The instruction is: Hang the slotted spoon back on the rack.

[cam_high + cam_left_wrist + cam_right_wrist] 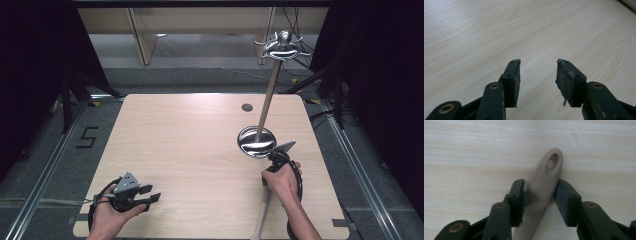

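The right gripper (539,191) grips the beige, rounded handle with a hanging hole (543,187), which lies on the bench near its front edge. The taper may let the handle slip (the pads sit near its end). The left gripper (537,75) rests open, empty. Pale wood-grain bench (190,140); chrome hook stand (256,141); dark room.

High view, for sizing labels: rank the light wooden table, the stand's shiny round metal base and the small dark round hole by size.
1. light wooden table
2. shiny round metal base
3. small dark round hole
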`<state>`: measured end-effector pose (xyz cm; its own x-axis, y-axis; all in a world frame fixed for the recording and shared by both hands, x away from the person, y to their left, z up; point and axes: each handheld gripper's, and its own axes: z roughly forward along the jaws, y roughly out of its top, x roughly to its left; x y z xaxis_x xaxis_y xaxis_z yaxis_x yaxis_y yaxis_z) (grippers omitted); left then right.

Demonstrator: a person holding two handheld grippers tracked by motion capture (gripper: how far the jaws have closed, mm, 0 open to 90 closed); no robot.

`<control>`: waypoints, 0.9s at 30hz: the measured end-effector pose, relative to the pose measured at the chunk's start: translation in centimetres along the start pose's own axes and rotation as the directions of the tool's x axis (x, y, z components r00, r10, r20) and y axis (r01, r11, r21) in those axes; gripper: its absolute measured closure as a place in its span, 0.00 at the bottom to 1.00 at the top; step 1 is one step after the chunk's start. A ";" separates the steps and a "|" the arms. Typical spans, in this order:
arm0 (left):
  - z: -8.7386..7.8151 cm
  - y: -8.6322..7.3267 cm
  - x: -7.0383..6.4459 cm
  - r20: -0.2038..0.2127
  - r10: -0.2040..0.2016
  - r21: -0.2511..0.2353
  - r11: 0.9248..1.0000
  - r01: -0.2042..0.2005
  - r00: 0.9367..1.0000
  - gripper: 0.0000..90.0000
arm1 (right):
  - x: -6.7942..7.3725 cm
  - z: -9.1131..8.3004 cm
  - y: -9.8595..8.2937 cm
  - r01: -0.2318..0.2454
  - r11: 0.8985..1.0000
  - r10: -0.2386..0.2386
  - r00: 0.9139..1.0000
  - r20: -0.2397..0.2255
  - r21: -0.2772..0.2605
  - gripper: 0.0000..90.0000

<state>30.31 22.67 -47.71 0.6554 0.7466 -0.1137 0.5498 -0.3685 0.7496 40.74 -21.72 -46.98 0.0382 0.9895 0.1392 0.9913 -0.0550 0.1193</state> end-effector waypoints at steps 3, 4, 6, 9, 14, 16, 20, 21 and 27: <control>0.0 0.0 0.0 0.000 0.000 0.000 1.000 0.000 1.000 0.59 | 0.1 -0.3 0.1 0.014 1.000 -0.014 1.000 -0.005 -0.015 0.71; 0.0 0.0 0.0 0.000 0.000 0.000 1.000 0.000 1.000 0.59 | 0.2 -0.4 0.2 0.011 1.000 -0.010 1.000 0.003 -0.016 0.72; 0.1 0.0 0.0 -0.007 -0.001 -0.011 1.000 0.001 1.000 0.59 | -0.1 -0.5 0.3 0.032 0.999 -0.033 0.999 -0.026 -0.024 0.73; 0.0 0.0 0.0 -0.006 0.000 -0.011 1.000 0.000 1.000 0.59 | 0.2 -0.8 0.2 0.013 0.999 -0.014 1.000 -0.022 -0.051 0.74; 0.0 0.0 0.0 0.007 0.003 0.002 1.000 -0.003 1.000 0.59 | 0.1 -1.4 -0.1 0.033 0.997 -0.036 0.998 -0.043 -0.072 0.75; 0.0 0.0 -0.1 0.005 0.001 -0.002 1.000 -0.001 1.000 0.59 | 0.0 -1.4 -0.1 0.056 0.993 -0.063 0.996 -0.059 -0.105 0.75; 0.1 0.0 -0.1 0.003 0.000 -0.006 1.000 0.000 1.000 0.59 | 0.1 -1.9 -0.2 0.049 0.994 -0.057 0.995 -0.078 -0.099 0.76; 0.0 0.0 0.0 0.006 0.002 0.000 1.000 -0.002 1.000 0.59 | 0.0 -2.0 -0.3 0.051 0.994 -0.061 0.994 -0.094 -0.102 0.76; 0.0 0.0 -0.1 0.013 -0.007 0.005 1.000 0.007 1.000 0.60 | -0.5 -2.1 -0.5 0.076 0.987 -0.088 0.993 -0.079 -0.141 0.75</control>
<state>30.23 22.56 -47.72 0.6582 0.7419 -0.1278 0.5574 -0.3661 0.7452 39.98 -22.44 -45.04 -0.0595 0.9769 0.2052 0.9637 0.0026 0.2670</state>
